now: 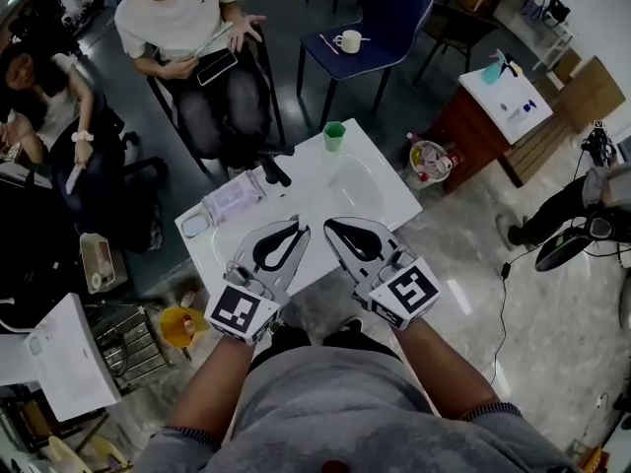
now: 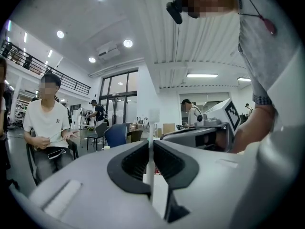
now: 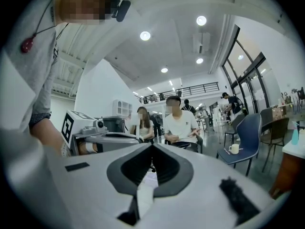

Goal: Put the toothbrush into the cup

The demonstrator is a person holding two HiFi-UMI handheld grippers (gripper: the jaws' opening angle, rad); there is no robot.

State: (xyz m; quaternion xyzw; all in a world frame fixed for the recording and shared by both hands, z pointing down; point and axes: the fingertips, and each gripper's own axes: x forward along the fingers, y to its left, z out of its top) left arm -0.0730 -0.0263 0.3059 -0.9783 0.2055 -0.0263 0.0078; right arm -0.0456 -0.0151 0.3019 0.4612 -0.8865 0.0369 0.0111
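One cup (image 1: 334, 136) stands; left gripper (image 1: 296, 227) jaws pinch one toothbrush (image 2: 150, 142), right gripper (image 1: 330, 227) jaws closed.

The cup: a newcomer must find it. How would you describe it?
Start at the white table in the head view's middle. At its far edge stands the cup, the only green thing on it; the mug beyond is white.

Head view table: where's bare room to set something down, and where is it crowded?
Bare-looking: the right half of the table, from the green cup at the far corner to the right gripper. Crowded: the left side, where a clear package and a black object lie ahead of the left gripper holding the toothbrush.
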